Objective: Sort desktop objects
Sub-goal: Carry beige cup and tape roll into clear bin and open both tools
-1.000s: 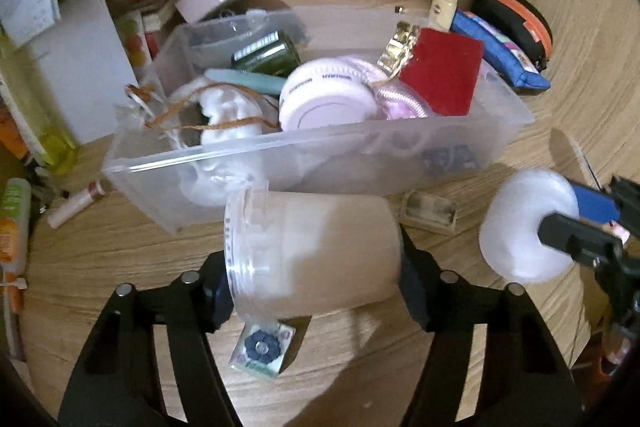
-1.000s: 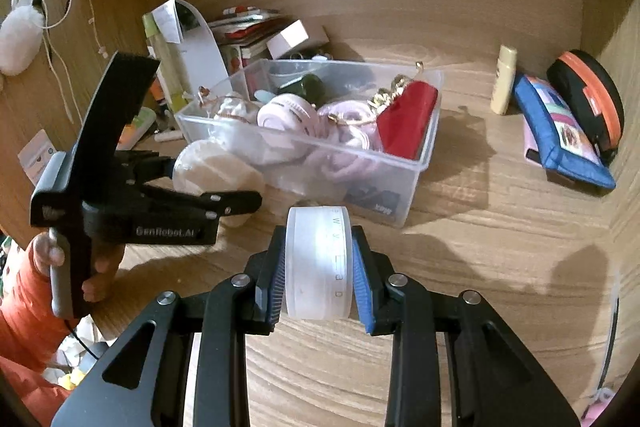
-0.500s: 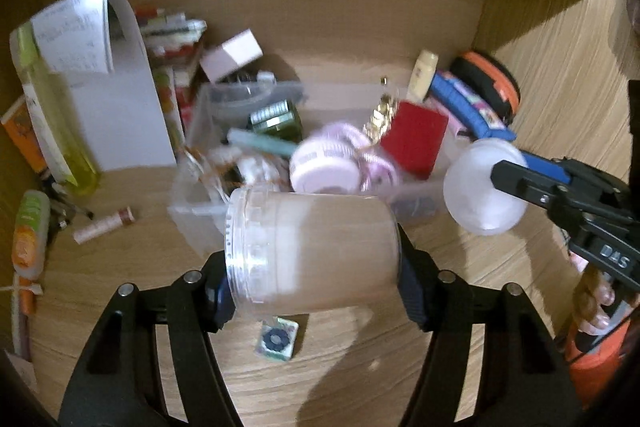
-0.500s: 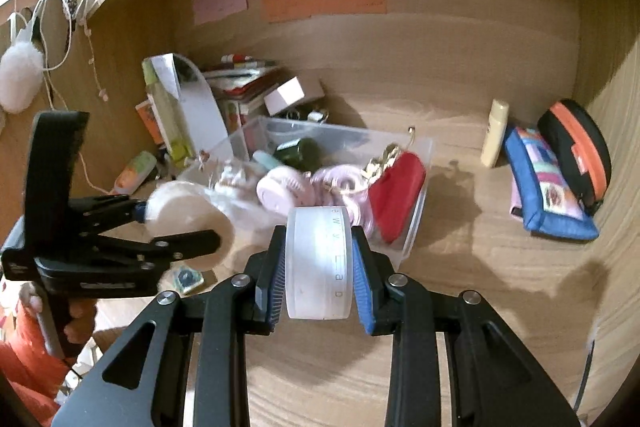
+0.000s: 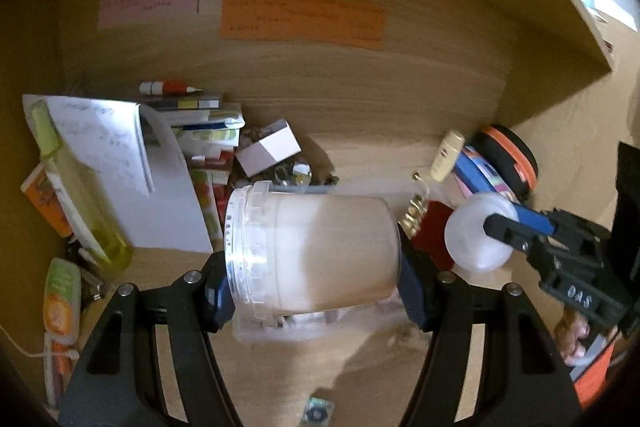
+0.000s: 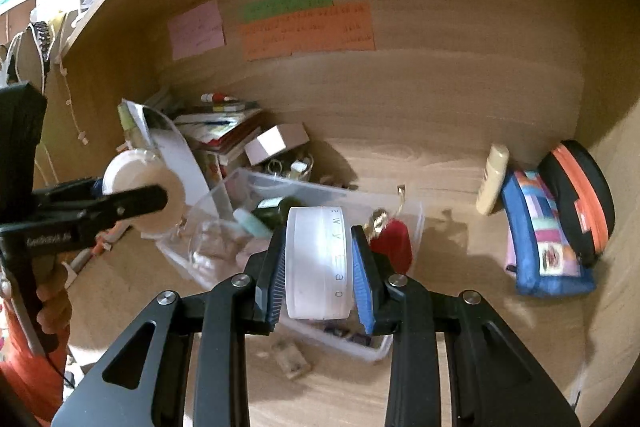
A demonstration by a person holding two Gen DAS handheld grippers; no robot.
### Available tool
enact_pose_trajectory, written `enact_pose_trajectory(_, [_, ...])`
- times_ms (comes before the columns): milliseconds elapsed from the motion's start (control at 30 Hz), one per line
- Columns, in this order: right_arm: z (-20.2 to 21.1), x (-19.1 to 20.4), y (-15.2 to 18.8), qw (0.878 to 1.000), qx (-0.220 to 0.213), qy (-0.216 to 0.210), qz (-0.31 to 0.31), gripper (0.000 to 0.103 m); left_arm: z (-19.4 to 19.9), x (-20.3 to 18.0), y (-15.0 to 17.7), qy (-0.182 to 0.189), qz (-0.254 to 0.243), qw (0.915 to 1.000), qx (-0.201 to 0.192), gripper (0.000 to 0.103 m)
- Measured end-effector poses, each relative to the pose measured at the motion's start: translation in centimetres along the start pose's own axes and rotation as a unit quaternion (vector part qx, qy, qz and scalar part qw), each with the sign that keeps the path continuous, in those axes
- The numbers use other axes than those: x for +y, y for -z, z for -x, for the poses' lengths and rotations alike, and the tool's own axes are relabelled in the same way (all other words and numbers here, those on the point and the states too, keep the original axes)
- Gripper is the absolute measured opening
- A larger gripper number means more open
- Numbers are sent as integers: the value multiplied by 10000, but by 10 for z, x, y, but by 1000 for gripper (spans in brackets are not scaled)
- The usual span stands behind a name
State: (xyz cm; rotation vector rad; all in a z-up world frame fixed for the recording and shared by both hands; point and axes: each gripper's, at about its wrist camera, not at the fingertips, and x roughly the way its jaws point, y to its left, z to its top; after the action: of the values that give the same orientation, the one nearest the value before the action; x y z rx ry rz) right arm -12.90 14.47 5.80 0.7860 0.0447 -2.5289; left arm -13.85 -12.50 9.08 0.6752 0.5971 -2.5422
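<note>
The left gripper (image 5: 316, 287) pinches a see-through plastic jar (image 5: 312, 251) that lies on its side between the pads, with its open mouth to the left. The right gripper (image 6: 320, 267) pinches the white lid (image 6: 320, 263) on its edge. Both are held up in the air above the wooden desk (image 6: 460, 327), near each other but apart. My guess is that the lid goes onto the jar next; it is not on yet.

Below them sits the clear plastic bin (image 6: 412, 223). It already has things in it: a red pouch (image 6: 394, 241) with a gold clip, a dark green bottle (image 6: 272, 211) and a pale green tube. So some sorting looks done.

A lot is left out on the desk. A blue pencil case (image 6: 548, 243) and a black and orange case (image 6: 580, 195) lean in the right corner, with a small cream tube (image 6: 494, 179) beside them. A white box (image 6: 276, 143) and a pile of books sit behind the bin. A small flat thing (image 6: 292, 359) lies in front of the bin; I cannot tell what it is.
</note>
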Motion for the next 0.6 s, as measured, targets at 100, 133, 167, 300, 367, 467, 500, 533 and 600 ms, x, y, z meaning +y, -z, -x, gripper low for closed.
enact_pose_trajectory(100, [-11,4,-4,10000,6,55,41,27,-16,2,-7,61,91,9999,66,66])
enact_pose_trajectory(133, [-14,4,-4,10000,21,48,37,27,-22,2,-9,87,115,9999,91,66])
enact_pose_trajectory(167, [-19,4,-4,10000,52,20,31,27,-26,2,-10,103,134,9998,107,66])
enact_pose_trajectory(300, [-38,2,-1,9998,216,26,17,27,-46,1,-11,117,122,9996,215,66])
enact_pose_trajectory(367, [-46,-1,2,9995,326,7,-30,27,-56,1,-11,98,103,9995,284,66])
enact_pose_trajectory(467, [-58,-4,8,9987,502,20,-61,27,-71,2,-9,81,83,9992,394,66])
enact_pose_trajectory(500, [-61,-4,10,9984,560,53,-41,27,-76,2,-7,68,71,9990,442,66])
enact_pose_trajectory(533, [-64,-3,11,9982,602,71,-35,27,-80,3,-6,49,64,9988,477,66])
enact_pose_trajectory(600, [-71,-2,14,9974,711,102,-11,27,-86,3,-3,-3,31,9985,539,66])
